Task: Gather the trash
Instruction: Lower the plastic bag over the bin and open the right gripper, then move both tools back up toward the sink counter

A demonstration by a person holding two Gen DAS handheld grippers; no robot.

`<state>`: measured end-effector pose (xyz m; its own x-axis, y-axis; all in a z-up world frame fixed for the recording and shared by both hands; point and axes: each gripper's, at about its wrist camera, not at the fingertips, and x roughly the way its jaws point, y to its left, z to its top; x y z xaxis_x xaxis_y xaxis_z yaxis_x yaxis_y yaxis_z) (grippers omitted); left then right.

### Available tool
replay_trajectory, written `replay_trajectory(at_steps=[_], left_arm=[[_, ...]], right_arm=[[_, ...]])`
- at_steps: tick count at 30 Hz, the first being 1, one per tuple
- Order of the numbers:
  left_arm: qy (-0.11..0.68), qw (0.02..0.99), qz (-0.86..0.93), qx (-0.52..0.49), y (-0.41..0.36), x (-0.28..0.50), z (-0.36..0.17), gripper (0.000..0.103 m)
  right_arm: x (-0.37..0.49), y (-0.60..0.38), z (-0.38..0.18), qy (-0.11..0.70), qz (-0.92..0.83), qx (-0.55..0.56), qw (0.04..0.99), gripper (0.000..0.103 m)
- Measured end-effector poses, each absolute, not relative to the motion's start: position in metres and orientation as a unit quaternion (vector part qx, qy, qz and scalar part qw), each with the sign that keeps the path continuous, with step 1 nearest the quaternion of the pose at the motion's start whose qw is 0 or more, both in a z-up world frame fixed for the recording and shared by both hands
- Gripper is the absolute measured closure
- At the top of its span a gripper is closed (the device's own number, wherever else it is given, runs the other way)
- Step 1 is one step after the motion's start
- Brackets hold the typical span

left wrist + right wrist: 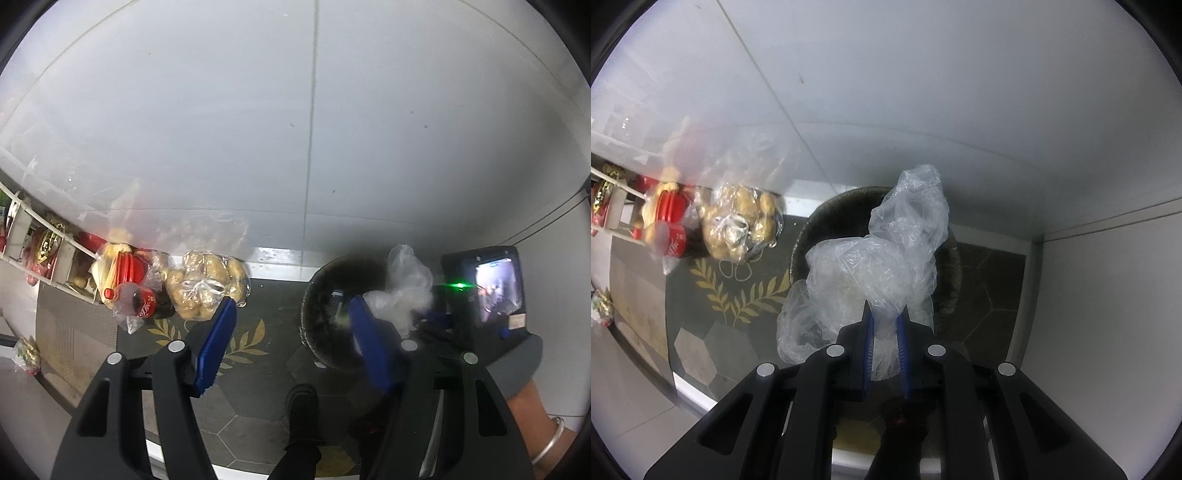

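Soft indoor light, hazy blur, dark fisheye corners.

We're in a home kitchen corner: bagged potatoes (207, 286) and a cola bottle (142, 300) on the patterned floor (243, 410) at left, a shelf (22, 229) of food tins beyond.

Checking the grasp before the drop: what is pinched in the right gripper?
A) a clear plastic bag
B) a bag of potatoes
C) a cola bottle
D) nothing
A: the right gripper is shut on the crumpled clear plastic bag, above the dark bin.
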<state>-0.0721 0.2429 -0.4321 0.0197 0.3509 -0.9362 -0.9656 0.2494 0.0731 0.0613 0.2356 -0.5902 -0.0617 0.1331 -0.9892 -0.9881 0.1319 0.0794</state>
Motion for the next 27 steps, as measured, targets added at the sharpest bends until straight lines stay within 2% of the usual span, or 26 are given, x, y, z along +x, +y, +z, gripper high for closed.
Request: replay_trajectory(at_steps=[11, 14, 16, 17, 18, 27], left_arm=[[0.47, 0.634, 0.517, -0.331, 0.242, -0.077, -0.432, 0.04], [0.469, 0.633, 0.518, -0.333, 0.242, -0.076, -0.432, 0.039], [0.468, 0.633, 0.518, -0.334, 0.242, -0.077, -0.433, 0.039], [0.468, 0.633, 0.518, -0.334, 0.242, -0.076, -0.432, 0.039], [0.468, 0.633, 0.518, -0.334, 0.242, -0.076, -0.432, 0.039], [0.464, 0.635, 0.518, -0.335, 0.247, -0.072, -0.428, 0.04]], right_arm=[[0.043, 0.251, -0.615, 0.522, 0.503, -0.446, 0.526, 0.084], [0.041, 0.254, -0.612, 0.518, 0.504, -0.444, 0.529, 0.074], [0.041, 0.254, -0.61, 0.516, 0.506, -0.442, 0.531, 0.064], [0.041, 0.254, -0.609, 0.521, 0.505, -0.439, 0.53, 0.054], [0.042, 0.254, -0.609, 0.524, 0.505, -0.436, 0.529, 0.051], [0.044, 0.253, -0.588, 0.523, 0.516, -0.423, 0.53, 0.051]])
